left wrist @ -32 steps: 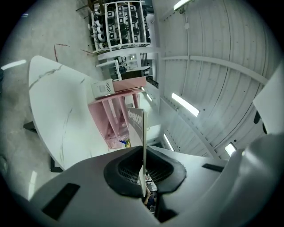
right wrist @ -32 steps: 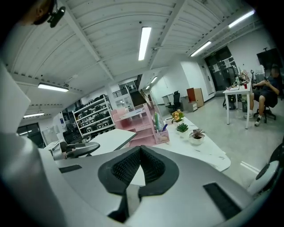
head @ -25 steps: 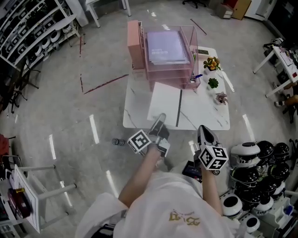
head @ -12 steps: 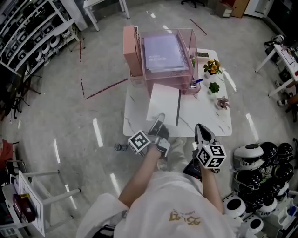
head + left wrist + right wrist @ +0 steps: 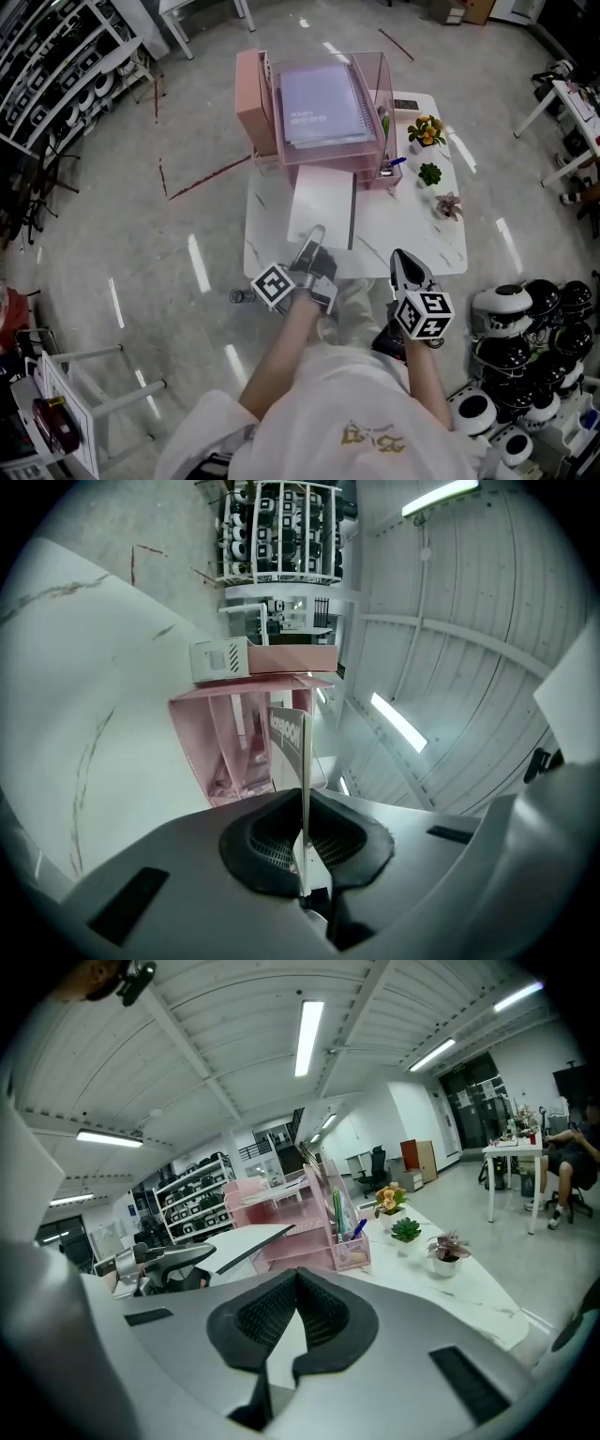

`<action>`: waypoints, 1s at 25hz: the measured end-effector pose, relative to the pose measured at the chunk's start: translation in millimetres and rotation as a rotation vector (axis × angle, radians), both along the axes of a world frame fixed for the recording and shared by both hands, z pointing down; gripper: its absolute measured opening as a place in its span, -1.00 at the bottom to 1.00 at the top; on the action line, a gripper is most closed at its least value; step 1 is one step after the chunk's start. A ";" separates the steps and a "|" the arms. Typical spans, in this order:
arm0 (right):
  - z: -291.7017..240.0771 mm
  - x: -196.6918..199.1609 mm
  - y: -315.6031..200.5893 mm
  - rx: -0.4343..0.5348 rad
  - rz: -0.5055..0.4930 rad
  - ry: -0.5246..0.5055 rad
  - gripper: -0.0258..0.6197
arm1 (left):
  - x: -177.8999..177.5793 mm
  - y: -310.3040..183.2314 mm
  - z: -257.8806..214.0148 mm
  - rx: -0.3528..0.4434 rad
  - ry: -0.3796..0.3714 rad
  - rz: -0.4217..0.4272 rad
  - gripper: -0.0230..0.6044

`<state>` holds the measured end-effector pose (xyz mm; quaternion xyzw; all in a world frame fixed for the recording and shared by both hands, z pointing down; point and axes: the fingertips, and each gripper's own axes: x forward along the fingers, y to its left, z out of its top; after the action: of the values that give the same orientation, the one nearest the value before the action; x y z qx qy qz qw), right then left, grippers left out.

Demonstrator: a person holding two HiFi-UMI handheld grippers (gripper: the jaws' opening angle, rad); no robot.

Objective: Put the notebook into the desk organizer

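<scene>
In the head view, the notebook was a thin white book with a dark spine strip. It was held over the white table, its far edge just beside the front of the pink organizer. The left gripper was clenched on its near edge. A purple notebook lay on the organizer's top tray. A pen cup and three small plants stood to the right. The right gripper hung near the table's front edge. In the left gripper view, the notebook showed edge-on and upright, pinched between the pads of the left gripper, with the organizer ahead. In the right gripper view, the jaws of the right gripper were closed on nothing. The notebook reached toward the organizer.
</scene>
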<state>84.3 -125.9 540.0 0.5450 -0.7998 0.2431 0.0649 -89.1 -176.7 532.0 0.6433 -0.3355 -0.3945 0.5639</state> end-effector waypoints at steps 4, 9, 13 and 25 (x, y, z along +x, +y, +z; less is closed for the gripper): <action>2.8 5.0 -4.6 -0.005 0.009 -0.010 -0.89 | -1.6 -5.1 2.7 -0.007 0.023 -0.011 -0.84; 5.6 4.6 -6.3 -0.015 0.006 -0.015 -0.89 | -2.0 -10.3 6.3 -0.014 0.022 -0.016 -0.84; 6.8 6.8 -11.4 -0.020 0.009 -0.018 -0.89 | -1.0 -17.0 11.1 -0.024 0.014 -0.015 -0.84; 12.2 13.8 -24.9 -0.040 0.023 -0.023 -0.89 | -0.4 -31.8 22.6 -0.058 0.029 -0.026 -0.84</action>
<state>98.1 -150.8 552.2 0.5501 -0.7890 0.2663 0.0637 -89.4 -208.5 554.6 0.6164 -0.3469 -0.4012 0.5821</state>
